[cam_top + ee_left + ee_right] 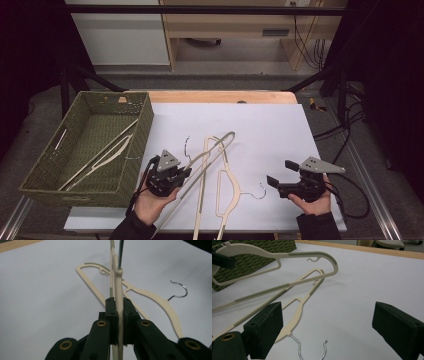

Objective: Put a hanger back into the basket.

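From the high view, the left gripper holds a cream hanger beside the woven basket (another hanger lies inside). In the left gripper view, its jaws clamp the hanger's neck. In the right gripper view, the right gripper gapes wide above a second hanger on the white tabletop.

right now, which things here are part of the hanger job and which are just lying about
In the job:
- left gripper, shut on a held hanger
- right gripper, open
- hanger on the sheet
- woven basket with a hanger inside

Lying about:
- cables on the floor
- wooden furniture behind
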Action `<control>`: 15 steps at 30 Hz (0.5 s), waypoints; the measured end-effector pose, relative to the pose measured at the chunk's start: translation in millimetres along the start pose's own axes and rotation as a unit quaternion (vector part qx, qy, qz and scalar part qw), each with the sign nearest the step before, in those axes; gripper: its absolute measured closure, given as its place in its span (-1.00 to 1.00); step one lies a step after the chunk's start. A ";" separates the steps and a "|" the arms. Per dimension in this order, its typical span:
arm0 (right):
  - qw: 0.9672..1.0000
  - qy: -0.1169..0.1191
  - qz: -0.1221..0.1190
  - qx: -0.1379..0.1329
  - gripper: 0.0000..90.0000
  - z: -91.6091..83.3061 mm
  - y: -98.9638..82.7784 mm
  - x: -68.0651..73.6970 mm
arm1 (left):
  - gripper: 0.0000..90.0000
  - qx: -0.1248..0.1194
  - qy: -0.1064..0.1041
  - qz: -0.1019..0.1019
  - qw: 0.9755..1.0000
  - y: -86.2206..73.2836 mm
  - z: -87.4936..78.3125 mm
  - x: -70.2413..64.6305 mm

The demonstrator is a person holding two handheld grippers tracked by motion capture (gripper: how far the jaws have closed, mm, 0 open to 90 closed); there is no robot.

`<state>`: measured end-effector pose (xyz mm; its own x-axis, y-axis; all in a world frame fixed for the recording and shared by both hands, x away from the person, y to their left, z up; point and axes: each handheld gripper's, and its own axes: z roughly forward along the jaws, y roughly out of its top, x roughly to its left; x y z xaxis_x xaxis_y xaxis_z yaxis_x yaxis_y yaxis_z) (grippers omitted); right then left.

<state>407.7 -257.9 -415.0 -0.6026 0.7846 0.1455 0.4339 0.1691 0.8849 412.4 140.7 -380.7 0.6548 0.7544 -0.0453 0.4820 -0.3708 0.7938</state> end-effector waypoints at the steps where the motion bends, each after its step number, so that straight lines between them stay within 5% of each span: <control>1: 1.000 0.000 0.001 -0.001 -0.79 -0.1 0.1 0.1 | 0.90 -0.008 -0.004 0.001 1.000 2.0 -4.8 -0.1; 9: 1.000 -0.005 0.002 -0.007 -0.83 -2.3 0.9 -0.8 | 0.90 -0.054 -0.026 0.024 0.998 18.8 -37.9 1.1; 15: 1.000 -0.006 -0.002 -0.008 -0.84 -2.6 0.9 -1.4 | 0.90 -0.075 -0.024 0.060 0.995 39.8 -65.0 5.8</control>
<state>407.1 -260.4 -413.2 -0.5959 0.7914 0.1363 0.4207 0.1631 0.8924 397.6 165.5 -309.9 0.7307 0.6821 0.0289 0.3091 -0.3683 0.8768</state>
